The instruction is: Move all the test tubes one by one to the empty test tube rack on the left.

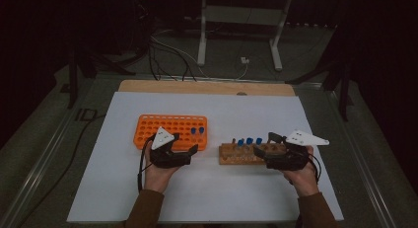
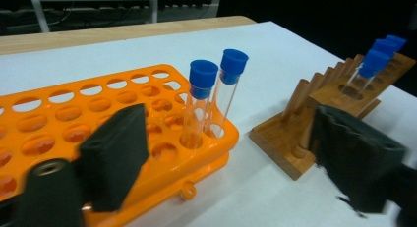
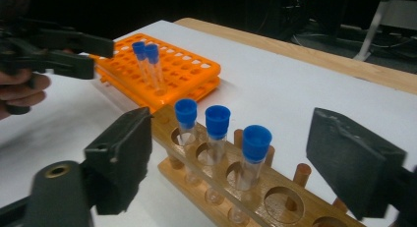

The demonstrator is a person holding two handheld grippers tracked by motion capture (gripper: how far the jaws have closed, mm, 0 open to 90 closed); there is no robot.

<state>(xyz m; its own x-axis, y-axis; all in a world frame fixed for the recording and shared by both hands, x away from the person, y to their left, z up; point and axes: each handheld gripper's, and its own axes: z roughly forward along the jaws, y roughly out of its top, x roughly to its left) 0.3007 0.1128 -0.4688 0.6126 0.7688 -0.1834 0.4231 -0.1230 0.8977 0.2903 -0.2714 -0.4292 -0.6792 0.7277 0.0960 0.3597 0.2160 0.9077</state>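
**On the white desk: two racks, two spread tools**

On the white desk (image 1: 207, 188) we see an orange rack (image 1: 170, 132) at left and a wooden rack (image 1: 246, 153) at right, set apart with bare desk between them. Two blue-capped tubes (image 2: 209, 101) stand upright side by side in the orange rack, in holes near its right end. Three more capped tubes (image 3: 216, 138) stand in a row in the wooden rack, toward its left end; the holes to their right are empty.

Our left tool (image 1: 176, 150) hovers at the near edge of the orange rack, jaws spread wide and holding nothing; in the left gripper view one jaw sits before the rack and the other before the wooden rack's end. Our right tool (image 1: 265, 144) is at the right part of the wooden rack, jaws likewise spread and empty, with the three tubes between them in its own view. Whether either tool touches a rack we cannot quite tell in the dim high view.
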